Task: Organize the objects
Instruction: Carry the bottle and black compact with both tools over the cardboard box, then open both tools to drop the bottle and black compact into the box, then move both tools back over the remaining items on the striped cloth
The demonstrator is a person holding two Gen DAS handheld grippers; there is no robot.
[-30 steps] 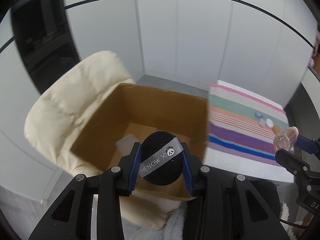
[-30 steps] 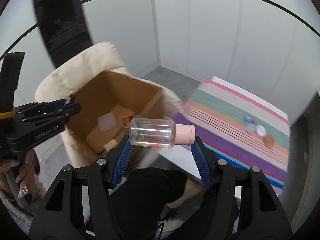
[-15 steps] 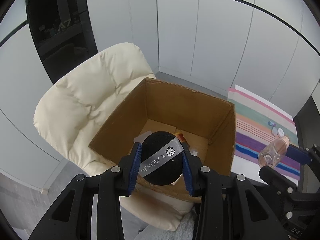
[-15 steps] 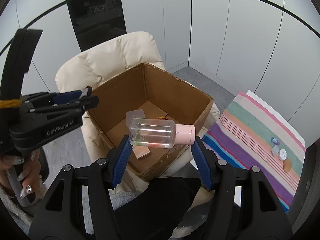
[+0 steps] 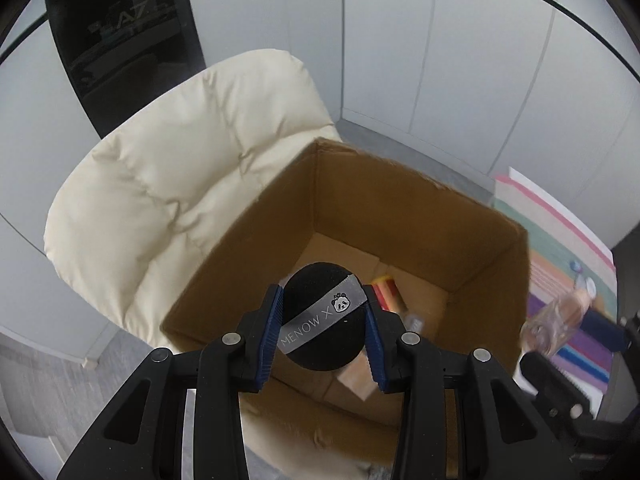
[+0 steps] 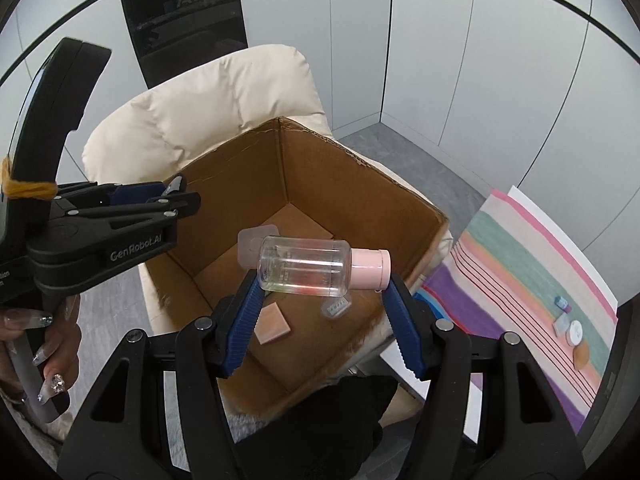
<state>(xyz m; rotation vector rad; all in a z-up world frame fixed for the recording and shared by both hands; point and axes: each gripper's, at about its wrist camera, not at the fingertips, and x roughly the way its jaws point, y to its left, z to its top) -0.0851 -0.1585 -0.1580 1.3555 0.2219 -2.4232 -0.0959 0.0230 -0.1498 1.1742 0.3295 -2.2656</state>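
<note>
Both tools have come over the cardboard box [image 6: 360, 184] on the cream chair [image 5: 168, 184], so dropping looks next. The left tool [image 5: 323, 322] clamps a black sponge [image 5: 324, 320]; the right tool [image 6: 325, 292] grips a clear bottle [image 6: 308, 266] lengthwise. Only the right view shows small items [image 6: 570, 326] left on the striped cloth [image 6: 532, 264].

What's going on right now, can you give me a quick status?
Left gripper shut on black sponge. Right gripper shut on clear bottle. Both over the open cardboard box. Nothing in the way.
</note>
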